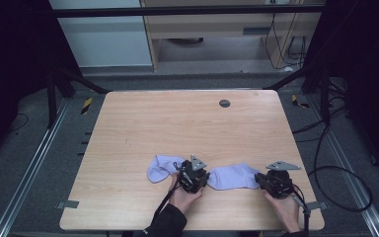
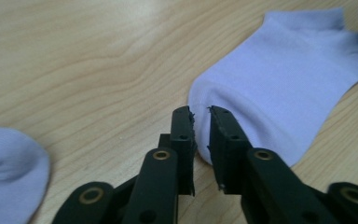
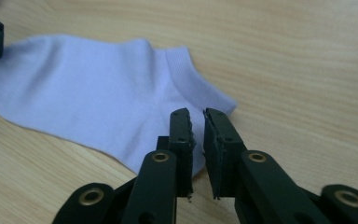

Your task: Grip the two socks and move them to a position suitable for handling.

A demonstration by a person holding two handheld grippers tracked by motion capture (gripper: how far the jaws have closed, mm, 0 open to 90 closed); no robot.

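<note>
No writing or brand mark is legible on either lilac ankle sock. The left gripper [image 2: 201, 112] stands a narrow slit open over the toe end of one sock [image 2: 279, 79], gripping nothing. The right gripper [image 3: 196, 114], likewise barely parted and empty, hovers at that sock's heel and cuff. The second sock [image 1: 160, 167] lies just left of the left gripper on the wooden table [image 1: 177, 123].

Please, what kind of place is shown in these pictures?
Probably a lab or recording workspace, not a home. A bare wooden table stands within a dark metal frame, loose cables lie on the grey floor, and office-style cabinets stand behind. Two lilac socks lie on the table.
</note>
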